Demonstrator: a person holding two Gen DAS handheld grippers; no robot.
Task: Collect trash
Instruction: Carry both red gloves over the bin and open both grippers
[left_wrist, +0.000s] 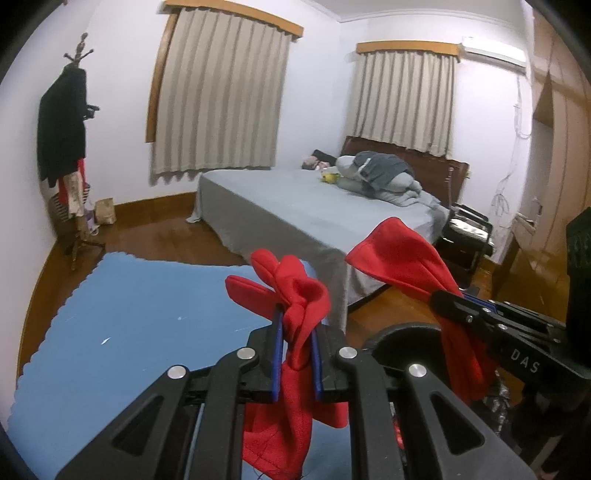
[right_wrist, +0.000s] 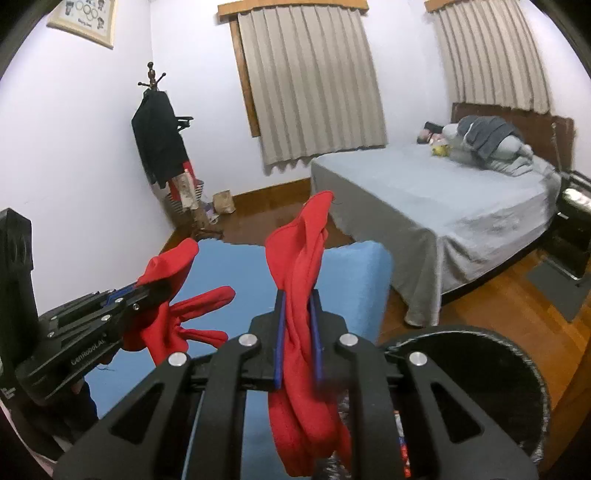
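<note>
My left claw (left_wrist: 297, 354) is clamped on a red glove (left_wrist: 295, 306), the soft cloth bunched between the blue pads, its fingers flopping up and left and the cuff hanging below the jaws. My right claw (right_wrist: 298, 332) is clamped on a second red glove (right_wrist: 303, 258), which stands up in a tall twisted fold above the pads and droops beneath them. Both gloves hang in the air over the blue foam mat (left_wrist: 129, 314) and just beside a black round bin (right_wrist: 480, 365) that sits low on the right; crumpled shiny wrappers show near its rim, though I cannot make them out well. Nothing lies between the gloves and the bin's mouth. Further off, from the left, a coat rack (left_wrist: 74, 147) with a dark coat stands in the corner, a paper bag (left_wrist: 105, 210) beside it on the wood floor, then beige curtains (left_wrist: 221, 99), then a bed (left_wrist: 295, 210) with a grey sheet and heaped bedding at the headboard. The side of the right claw reads "DAS"; the left one reads something like "GenRoboLA", cut off.
</note>
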